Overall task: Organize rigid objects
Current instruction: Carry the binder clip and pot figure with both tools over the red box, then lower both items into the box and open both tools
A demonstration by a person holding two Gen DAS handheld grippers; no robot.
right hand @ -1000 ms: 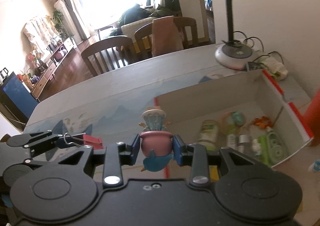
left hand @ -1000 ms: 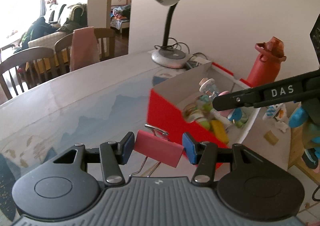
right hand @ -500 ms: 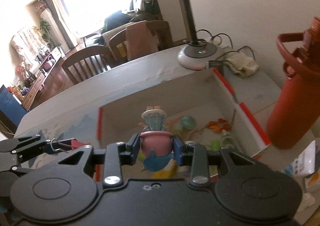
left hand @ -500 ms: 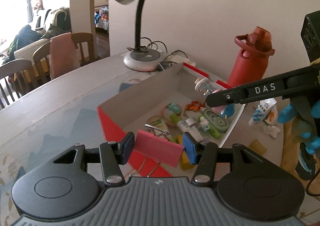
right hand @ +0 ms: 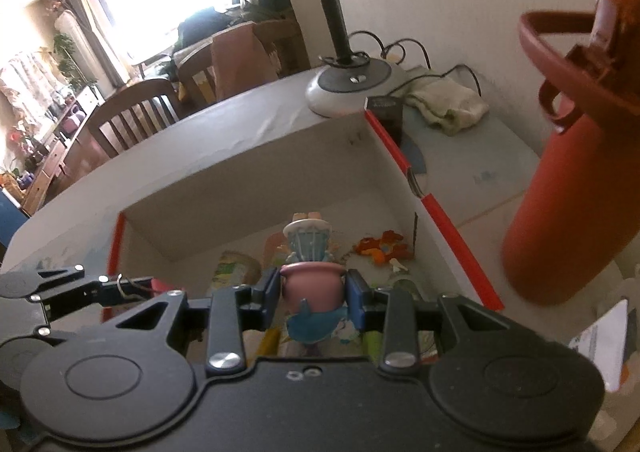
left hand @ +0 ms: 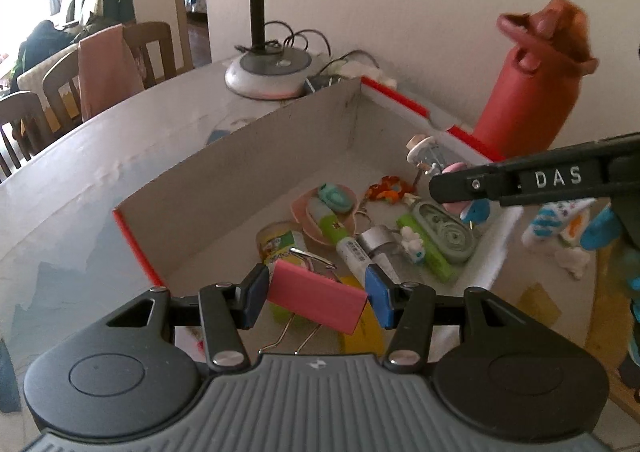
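Observation:
My left gripper [left hand: 316,294] is shut on a pink binder clip [left hand: 317,301] and holds it over the near end of an open red-edged cardboard box [left hand: 256,140]. My right gripper [right hand: 313,292] is shut on a small figurine [right hand: 312,284] with a pink body and a light blue top, held above the same box [right hand: 248,164]. The right gripper also shows in the left wrist view as a black arm [left hand: 520,180] over the box's right side. Several small items [left hand: 360,228] lie inside the box.
A red water bottle [left hand: 528,92] stands just beyond the box's far right edge, close to my right gripper [right hand: 576,180]. A desk lamp base [left hand: 268,70] with cables sits behind the box. Small items [left hand: 560,224] lie on the table right of the box. Chairs stand beyond the table edge.
Both grippers have moved forward and right over the box, still holding the clip and the figurine. The box and the red bottle now look much closer.

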